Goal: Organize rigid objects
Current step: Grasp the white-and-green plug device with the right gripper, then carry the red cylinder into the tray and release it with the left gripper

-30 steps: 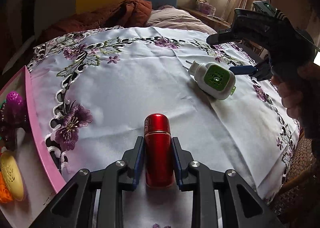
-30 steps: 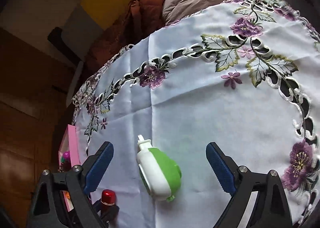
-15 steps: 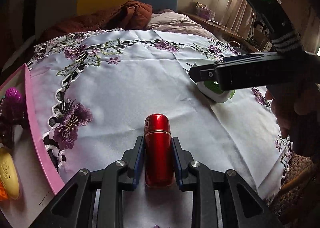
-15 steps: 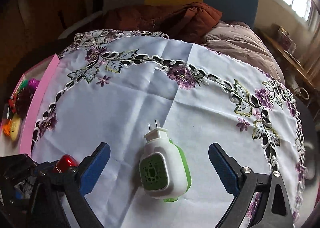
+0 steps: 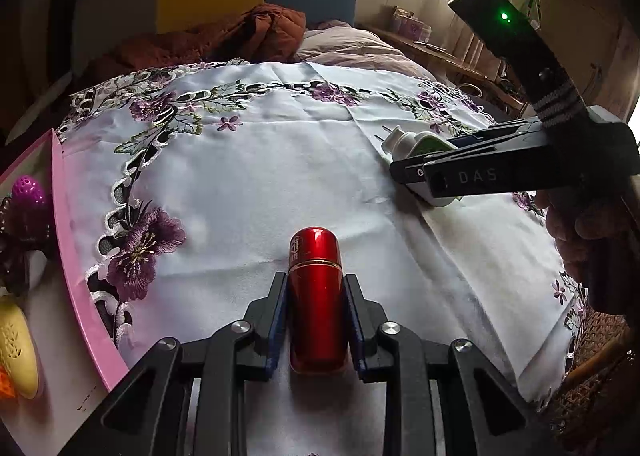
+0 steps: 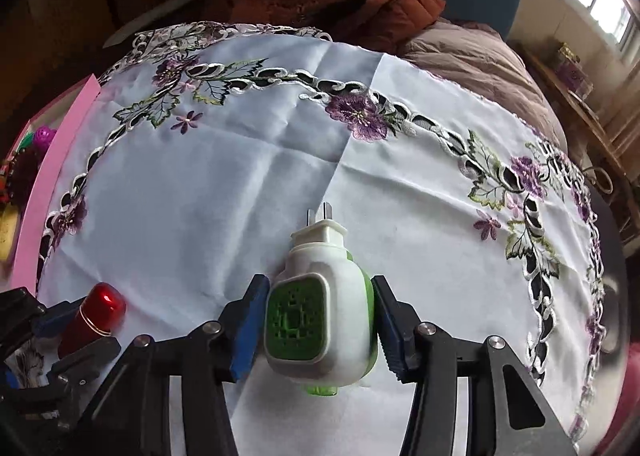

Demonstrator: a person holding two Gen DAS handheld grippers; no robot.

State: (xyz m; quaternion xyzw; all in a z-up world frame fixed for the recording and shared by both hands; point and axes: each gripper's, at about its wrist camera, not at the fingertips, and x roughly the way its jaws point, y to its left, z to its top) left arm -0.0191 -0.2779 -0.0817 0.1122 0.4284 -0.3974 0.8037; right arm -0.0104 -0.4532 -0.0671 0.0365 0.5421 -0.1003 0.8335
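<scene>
A glossy red capsule-shaped bottle (image 5: 316,296) sits in my left gripper (image 5: 315,280), which is shut on its sides just above the white embroidered tablecloth (image 5: 260,184). The right wrist view shows the same bottle (image 6: 96,312) at lower left. A white and green plug-in device (image 6: 320,316) lies on the cloth with its prongs pointing away. My right gripper (image 6: 319,284) is closing around it, and the blue pads (image 6: 250,320) touch its two sides. In the left wrist view the device (image 5: 404,140) is partly hidden behind the right gripper's fingers (image 5: 460,176).
A pink tray (image 5: 68,248) at the left table edge holds a purple berry-shaped item (image 5: 28,192) and a yellow perforated item (image 5: 16,340). A brown jacket (image 5: 256,32) and a bed lie beyond the table. A person's hand (image 5: 580,240) grips the right tool.
The right gripper's jaws have come in from wide apart onto the plug-in device. It also rolled and shifted over the device. The left gripper and red bottle have not moved.
</scene>
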